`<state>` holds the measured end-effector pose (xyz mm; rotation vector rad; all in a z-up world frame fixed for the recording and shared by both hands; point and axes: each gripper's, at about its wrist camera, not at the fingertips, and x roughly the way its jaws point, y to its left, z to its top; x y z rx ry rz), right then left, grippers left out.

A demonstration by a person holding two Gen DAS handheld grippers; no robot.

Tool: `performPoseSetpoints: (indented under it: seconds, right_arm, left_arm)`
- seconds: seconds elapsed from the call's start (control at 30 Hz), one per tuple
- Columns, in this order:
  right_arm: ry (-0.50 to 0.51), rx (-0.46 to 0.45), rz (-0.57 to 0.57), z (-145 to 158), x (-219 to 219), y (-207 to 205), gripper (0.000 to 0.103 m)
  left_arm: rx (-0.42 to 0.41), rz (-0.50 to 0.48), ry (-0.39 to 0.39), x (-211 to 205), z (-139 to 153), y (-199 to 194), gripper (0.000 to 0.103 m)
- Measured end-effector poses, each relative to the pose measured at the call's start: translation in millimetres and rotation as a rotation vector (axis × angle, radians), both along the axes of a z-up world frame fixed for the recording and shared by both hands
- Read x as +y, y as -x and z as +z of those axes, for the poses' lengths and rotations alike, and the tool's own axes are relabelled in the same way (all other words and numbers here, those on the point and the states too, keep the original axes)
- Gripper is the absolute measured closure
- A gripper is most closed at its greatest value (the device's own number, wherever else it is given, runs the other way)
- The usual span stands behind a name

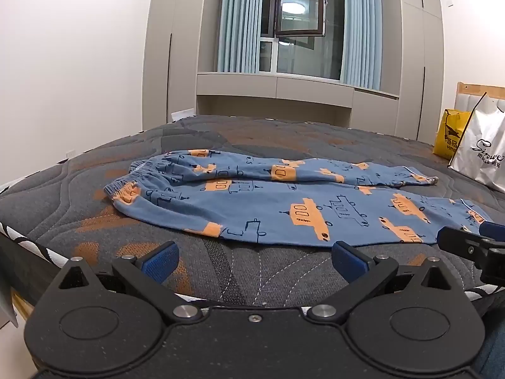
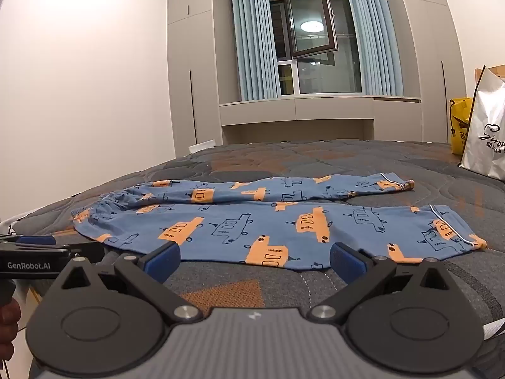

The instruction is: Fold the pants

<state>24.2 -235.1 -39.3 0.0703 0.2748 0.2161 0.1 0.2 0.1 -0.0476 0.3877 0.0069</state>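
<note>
The left gripper (image 1: pixel 252 260) is hovering over the near edge of the bed (image 1: pixel 79 170), its fingers spread wide with nothing between them. Just ahead of those fingertips the pants (image 1: pixel 268 202) are lying flat on the quilted mattress, waistband off to the left of the fingers, both legs stretching away to the right. In the left wrist view the near cuff is slipping behind the other tool's black tip, so that corner is hard to make out.

The right gripper (image 2: pixel 254 262) is also standing open and empty, the near leg's edge lying just beyond its blue pads (image 2: pixel 162 260). At the left border a hand is being cut off by the frame.

Further beyond the fingers, the grey and orange mattress is running back to a window (image 2: pixel 312 22) hanging ajar between blue curtains (image 2: pixel 252 41), with pale cabinets around it. To the right, a white bag (image 2: pixel 486 129) is partly cropped and is hiding most of a yellow bag (image 2: pixel 459 120).
</note>
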Motion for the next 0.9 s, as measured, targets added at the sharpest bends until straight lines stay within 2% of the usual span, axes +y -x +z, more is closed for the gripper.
performPoseSetpoints:
  seconds: [0.9]
  right_arm:
    - [0.000,0.006,0.004,-2.1,0.5,0.7,0.000]
  left_arm:
    - [0.007,-0.003,0.002,2.3,-3.2,-1.7,0.000]
